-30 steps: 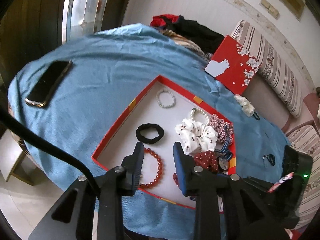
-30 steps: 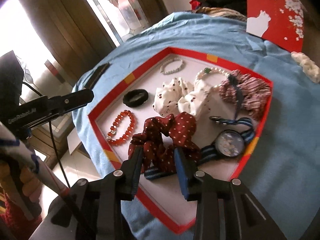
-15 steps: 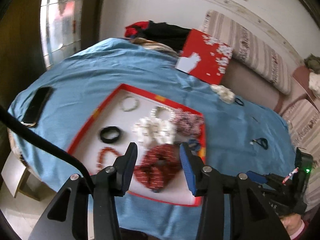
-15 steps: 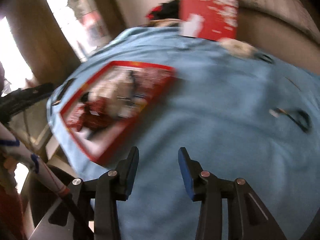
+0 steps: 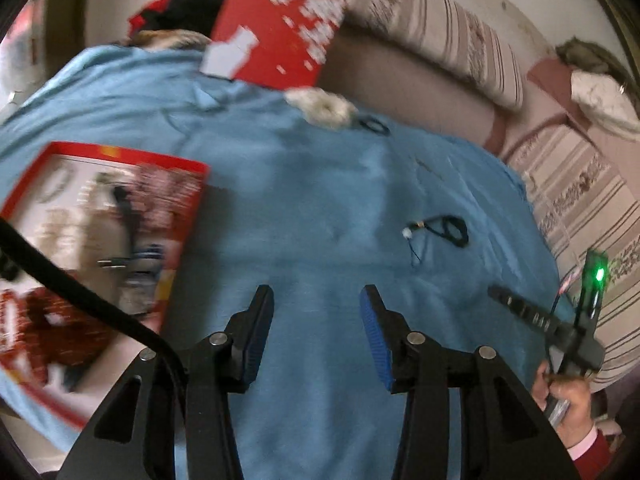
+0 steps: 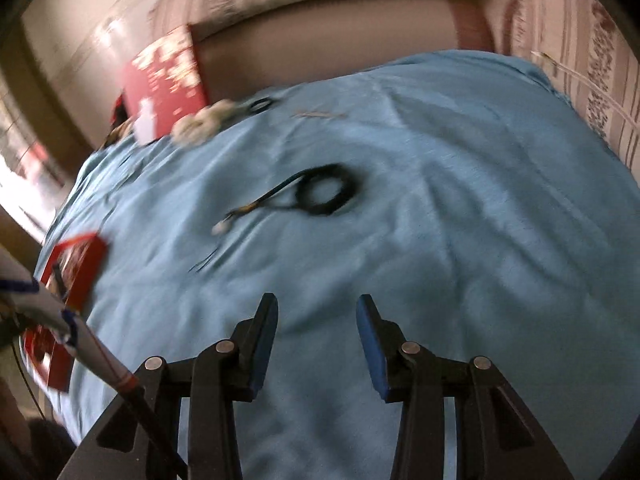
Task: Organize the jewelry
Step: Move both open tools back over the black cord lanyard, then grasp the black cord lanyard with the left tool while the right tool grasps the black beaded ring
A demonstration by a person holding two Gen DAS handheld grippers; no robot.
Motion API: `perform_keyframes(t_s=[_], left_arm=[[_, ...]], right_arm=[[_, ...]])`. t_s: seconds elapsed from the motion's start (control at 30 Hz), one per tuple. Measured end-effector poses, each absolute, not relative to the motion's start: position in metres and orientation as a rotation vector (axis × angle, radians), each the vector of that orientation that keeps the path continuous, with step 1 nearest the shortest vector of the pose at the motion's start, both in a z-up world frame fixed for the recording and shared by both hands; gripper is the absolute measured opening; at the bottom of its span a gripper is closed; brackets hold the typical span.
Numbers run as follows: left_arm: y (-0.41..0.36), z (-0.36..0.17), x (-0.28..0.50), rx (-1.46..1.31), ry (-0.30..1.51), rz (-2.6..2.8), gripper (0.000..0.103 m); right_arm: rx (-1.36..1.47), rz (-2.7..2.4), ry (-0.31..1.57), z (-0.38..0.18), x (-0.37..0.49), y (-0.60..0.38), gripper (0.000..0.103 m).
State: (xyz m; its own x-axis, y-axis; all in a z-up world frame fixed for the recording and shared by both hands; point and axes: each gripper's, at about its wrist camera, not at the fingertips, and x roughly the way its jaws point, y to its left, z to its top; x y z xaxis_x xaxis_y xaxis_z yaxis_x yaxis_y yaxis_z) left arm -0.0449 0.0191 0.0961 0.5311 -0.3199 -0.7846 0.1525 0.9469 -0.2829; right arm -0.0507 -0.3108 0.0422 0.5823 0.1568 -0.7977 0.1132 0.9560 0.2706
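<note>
A black coiled cord with a small white bead (image 6: 320,196) lies on the blue cloth ahead of my right gripper (image 6: 317,308), which is open and empty above the cloth. It also shows in the left wrist view (image 5: 444,230), ahead and right of my open, empty left gripper (image 5: 316,300). The red-rimmed tray (image 5: 120,156) with scrunchies and bracelets sits at the left, blurred; it appears at the far left of the right wrist view (image 6: 86,256). A white scrunchie (image 5: 322,106) and a small black ring (image 5: 374,125) lie at the far edge.
A red lid with white flowers (image 5: 276,48) leans at the back against a striped sofa (image 5: 460,36). Dark clothes (image 5: 176,12) lie at the back left. The blue cloth (image 6: 460,220) covers the table.
Both grippers have swung right, away from the tray toward the black cord. The right gripper has left the red dotted scrunchie in the tray and both have opened wider.
</note>
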Motion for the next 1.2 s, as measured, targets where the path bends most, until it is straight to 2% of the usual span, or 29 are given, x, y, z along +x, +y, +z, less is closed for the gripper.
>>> perform_keyframes(t_s=[0.3, 0.57, 0.6, 0.63, 0.67, 0.7, 0.8, 1.2], left_arm=[[-0.086, 0.068, 0.037, 0.008, 0.982, -0.464, 0.044], [-0.175, 0.024, 0.090, 0.169, 1.086, -0.609, 0.043], [-0.181, 0.020, 0.093, 0.181, 1.096, -0.612, 0.036], [-0.186, 0.018, 0.095, 0.192, 1.099, -0.609, 0.022], [-0.190, 0.016, 0.097, 0.199, 1.105, -0.596, 0.014], [-0.191, 0.016, 0.098, 0.183, 1.119, -0.597, 0.009], [-0.186, 0.020, 0.091, 0.146, 1.149, -0.611, 0.007], [-0.080, 0.038, -0.016, 0.121, 1.157, -0.546, 0.007]], right_arm=[[0.549, 0.008, 0.918, 0.036, -0.021, -0.365, 0.044], [0.591, 0.004, 0.892, 0.042, -0.023, -0.377, 0.044], [0.597, 0.005, 0.889, 0.042, -0.024, -0.378, 0.044], [0.603, 0.006, 0.888, 0.042, -0.024, -0.380, 0.044], [0.609, 0.008, 0.887, 0.042, -0.023, -0.381, 0.044], [0.612, 0.008, 0.886, 0.042, -0.023, -0.382, 0.044], [0.616, 0.005, 0.884, 0.043, -0.023, -0.384, 0.044], [0.613, 0.018, 0.885, 0.045, -0.030, -0.376, 0.044]])
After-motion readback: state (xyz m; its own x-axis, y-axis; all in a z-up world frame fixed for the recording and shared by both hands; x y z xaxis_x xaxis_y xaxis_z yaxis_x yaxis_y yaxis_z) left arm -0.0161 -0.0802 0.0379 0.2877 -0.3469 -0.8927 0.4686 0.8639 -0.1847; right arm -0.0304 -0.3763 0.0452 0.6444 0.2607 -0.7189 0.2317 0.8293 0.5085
